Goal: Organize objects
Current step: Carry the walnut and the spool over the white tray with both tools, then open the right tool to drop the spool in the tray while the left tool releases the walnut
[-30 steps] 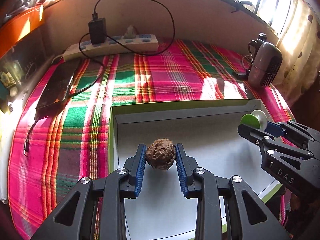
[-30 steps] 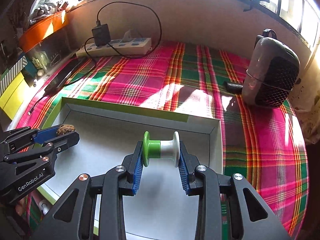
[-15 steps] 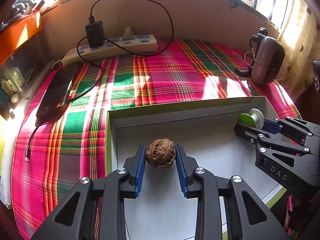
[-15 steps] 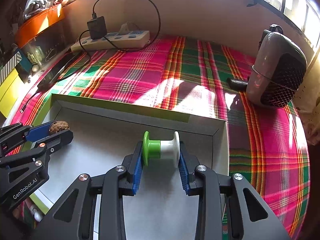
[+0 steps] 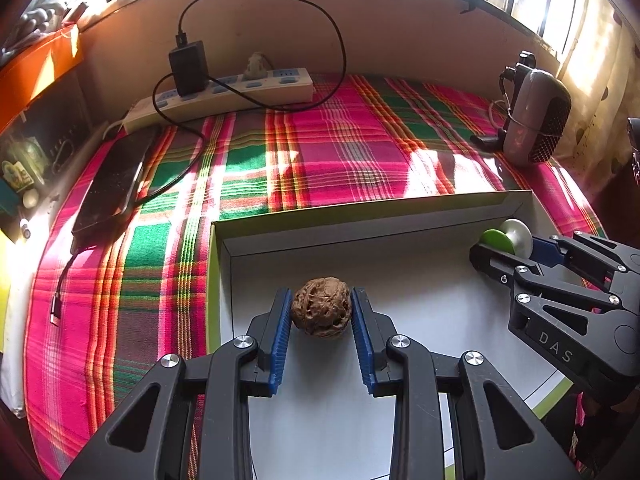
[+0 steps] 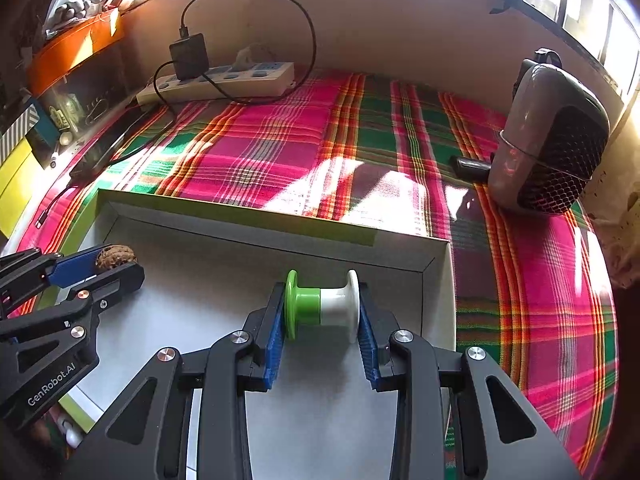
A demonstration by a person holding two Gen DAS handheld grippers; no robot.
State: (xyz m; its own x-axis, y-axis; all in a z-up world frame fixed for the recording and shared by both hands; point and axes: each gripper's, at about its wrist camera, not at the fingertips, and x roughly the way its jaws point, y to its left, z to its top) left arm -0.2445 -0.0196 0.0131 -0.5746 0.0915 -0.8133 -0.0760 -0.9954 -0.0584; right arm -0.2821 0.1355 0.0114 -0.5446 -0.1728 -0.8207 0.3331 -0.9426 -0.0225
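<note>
at about 10 o'clock in my left wrist view a phone [image 5: 110, 184] lies on the plaid cloth [image 5: 320, 160], with a power strip [image 5: 224, 94] at 12 along the wall; neither is in the box, and i can't tell whether they count as things to organize.

my left gripper [image 5: 321, 330] is clamped on a walnut [image 5: 321, 307], its blue pads pressed to both sides. it hangs over the white floor of the box [image 5: 400, 222], near the box's 9 o'clock wall. whether the nut touches the floor i cannot tell.

moving right, my right gripper [image 6: 322, 330] is closed on a spool [image 6: 322, 306], green half to the left, white half to the right, pinched by its two flanges. it sits over the box near the 2 o'clock corner, just short of the far wall.

a small fan [image 6: 548, 148] stands on the cloth at 2 o'clock, well apart from the box.

my read: both pieces have reached the box but neither is let go, so the placing step is close to finished and not done. what's left is to lower, open both sets of jaws and back out. the box floor i can see holds nothing else.
</note>
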